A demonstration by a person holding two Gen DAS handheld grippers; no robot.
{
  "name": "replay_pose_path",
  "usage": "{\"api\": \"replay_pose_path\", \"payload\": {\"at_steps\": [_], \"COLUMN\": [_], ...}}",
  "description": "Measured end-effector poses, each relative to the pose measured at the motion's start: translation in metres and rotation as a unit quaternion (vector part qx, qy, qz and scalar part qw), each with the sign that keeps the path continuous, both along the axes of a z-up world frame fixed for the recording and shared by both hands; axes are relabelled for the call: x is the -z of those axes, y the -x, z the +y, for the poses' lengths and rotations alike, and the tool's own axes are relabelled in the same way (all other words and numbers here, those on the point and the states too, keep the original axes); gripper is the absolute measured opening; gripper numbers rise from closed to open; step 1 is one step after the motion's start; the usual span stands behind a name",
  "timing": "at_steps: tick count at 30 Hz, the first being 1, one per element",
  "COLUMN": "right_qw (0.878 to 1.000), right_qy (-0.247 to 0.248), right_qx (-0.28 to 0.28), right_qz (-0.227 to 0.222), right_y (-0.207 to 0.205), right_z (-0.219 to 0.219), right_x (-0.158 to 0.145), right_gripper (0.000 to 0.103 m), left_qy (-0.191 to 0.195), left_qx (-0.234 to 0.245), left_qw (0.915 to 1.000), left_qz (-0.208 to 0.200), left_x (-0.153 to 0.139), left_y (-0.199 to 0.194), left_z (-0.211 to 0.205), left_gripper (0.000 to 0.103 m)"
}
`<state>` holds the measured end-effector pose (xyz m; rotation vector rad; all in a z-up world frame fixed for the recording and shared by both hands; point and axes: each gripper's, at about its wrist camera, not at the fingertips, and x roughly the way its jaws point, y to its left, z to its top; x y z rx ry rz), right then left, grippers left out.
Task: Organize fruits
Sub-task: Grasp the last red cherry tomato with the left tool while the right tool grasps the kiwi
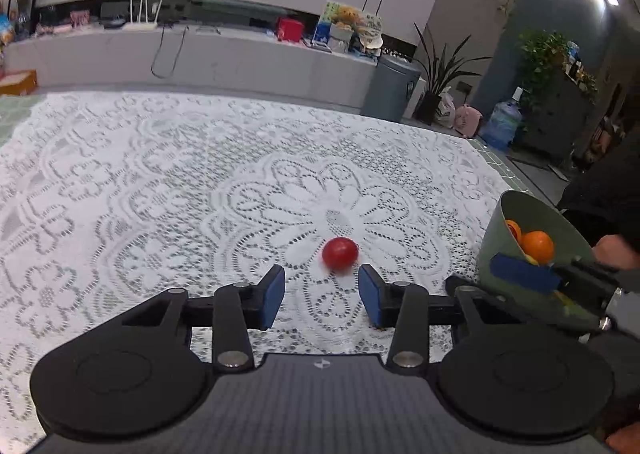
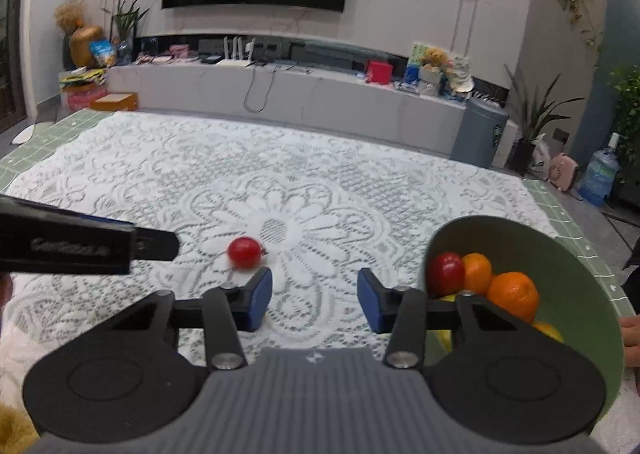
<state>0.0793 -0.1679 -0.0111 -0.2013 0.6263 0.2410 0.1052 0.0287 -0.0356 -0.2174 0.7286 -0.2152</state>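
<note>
Left gripper [image 1: 322, 296]: my jaws stood released, holding nothing.
Right gripper [image 2: 315, 300]: jaws likewise spread and empty.
Red fruit [image 1: 340, 252]: lay on the lace cloth [image 1: 160, 181], just beyond my left fingertips.
Green bowl [image 2: 576, 274]: sat tilted at my right; only the right view showed its red fruit beside the oranges [image 2: 513, 292].
</note>
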Motion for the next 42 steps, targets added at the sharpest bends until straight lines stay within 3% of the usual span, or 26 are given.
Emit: {"api": "replay_pose_path", "payload": {"at_steps": [4,7,13,17,25,31,36,42], "right_qw": [0.999,0.996,0.992,0.99,0.993,0.992,0.993,0.992], "right_qy": [-0.007,-0.016,-0.043,-0.039,-0.055,-0.054,-0.046,-0.051], "right_qx": [-0.043,-0.057,-0.051,-0.047,-0.012,0.004,-0.001,-0.001], "right_qz": [0.029,0.067,0.111,0.127,0.101,0.116,0.108,0.113], "right_y": [-0.004,-0.018,-0.035,-0.041,-0.044,-0.052,-0.052,-0.055], "right_z": [0.008,0.014,0.019,0.022,0.007,0.002,0.005,0.004], "right_x": [0.006,0.016,0.032,0.04,0.033,0.04,0.041,0.042], "right_gripper": [0.042,0.034,0.032,0.022,0.022,0.021,0.022,0.022], "left_qy": [0.023,0.023,0.023,0.015,0.005,-0.028,-0.02,-0.026], "left_qx": [-0.003,-0.003,0.009,0.029,0.055,0.066,0.069,0.08], "left_qw": [0.9996,0.9995,0.9993,0.9993,0.9983,0.9973,0.9973,0.9964], "left_qz": [0.016,0.021,0.027,0.019,0.019,0.02,0.013,0.006], "left_x": [0.005,0.009,0.02,0.024,0.034,0.043,0.045,0.048], "left_y": [-0.009,-0.016,-0.029,-0.036,-0.057,-0.063,-0.066,-0.067], "left_z": [0.005,0.006,0.003,-0.004,-0.018,-0.027,-0.027,-0.032], "left_gripper": [0.043,0.043,0.043,0.043,0.043,0.043,0.043,0.033]}}
